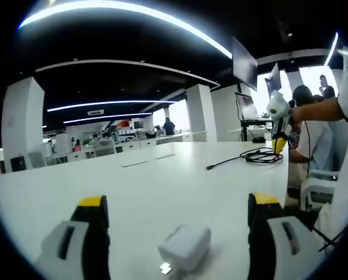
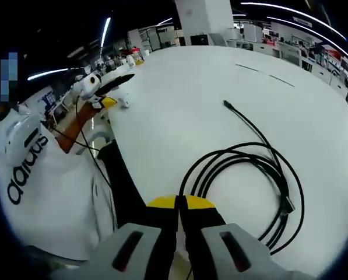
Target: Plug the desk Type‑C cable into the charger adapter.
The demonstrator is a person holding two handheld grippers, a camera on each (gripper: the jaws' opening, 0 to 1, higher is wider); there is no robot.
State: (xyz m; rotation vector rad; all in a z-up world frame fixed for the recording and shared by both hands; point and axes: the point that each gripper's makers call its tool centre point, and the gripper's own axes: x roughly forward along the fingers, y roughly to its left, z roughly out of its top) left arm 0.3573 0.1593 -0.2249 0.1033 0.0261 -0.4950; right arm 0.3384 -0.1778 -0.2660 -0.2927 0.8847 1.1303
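Only readable text: "adidas" in white letters on person's white shirt (image 2: pixel 39 181), at about 8 o'clock in right gripper view (letters ran sideways, warped by lens, so reading rested mostly on shape of logo). Nothing legible on white charger adapter (image 1: pixel 185 248), on black cable (image 2: pixel 249 175), on table (image 1: pixel 162 186), or on distant wall signs (too small, blurred).

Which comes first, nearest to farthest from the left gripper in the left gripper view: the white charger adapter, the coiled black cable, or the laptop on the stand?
1. The white charger adapter, on the table between the jaws of the left gripper.
2. The coiled black cable, farther across the table, to the right, under the right gripper.
3. The laptop on its stand, beyond the table's far edge, right.
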